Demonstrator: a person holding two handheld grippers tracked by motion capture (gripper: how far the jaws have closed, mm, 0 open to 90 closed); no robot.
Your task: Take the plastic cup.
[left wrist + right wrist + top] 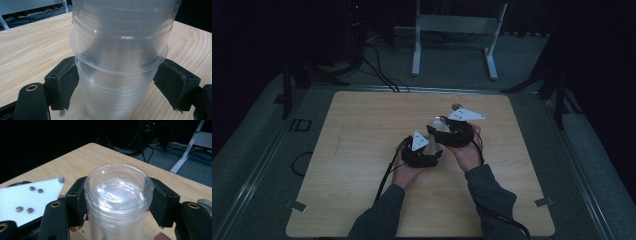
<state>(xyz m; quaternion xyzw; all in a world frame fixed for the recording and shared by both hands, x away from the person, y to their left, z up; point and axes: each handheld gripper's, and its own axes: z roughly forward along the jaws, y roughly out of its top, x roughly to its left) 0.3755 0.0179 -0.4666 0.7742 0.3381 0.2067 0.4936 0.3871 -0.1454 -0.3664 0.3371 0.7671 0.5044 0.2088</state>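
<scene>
Both grippers were on a stack of clear plastic cups (435,134) held just above the middle of the wooden table (362,150), cups upside down w/ bases pointing up. Left gripper (115,87) was clamped on the lower cups (112,100), pads pressed flat against the ribbed wall just under a rolled rim (117,67), so it served as the anchor. Right gripper (117,202) was closed on the top cup (118,192), one pad (80,202) each side just below its flat embossed base. In the high view the left gripper (421,152) sat low & near the person, the right gripper (452,132) higher & slightly farther back, both hands close together.

Step in hand, as I read it: peeling the top cup off the nested stack.

To do it well:
- keep left grip steady, no drift; thin plastic buckles if squeezed harder, so hold firm but not more
- right should pinch only the outermost cup; pads sat near the base where the wall is stiffest, good spot
- pull straight along the stack axis, maybe w/ a small twist to break the suction btwn nested cups
- watch the rims: if two lift together, re-grip nearer the base
- avoid tilting, a skewed pull would jam the cups tighter

Risk: cup popping free suddenly & slipping from the pads
</scene>
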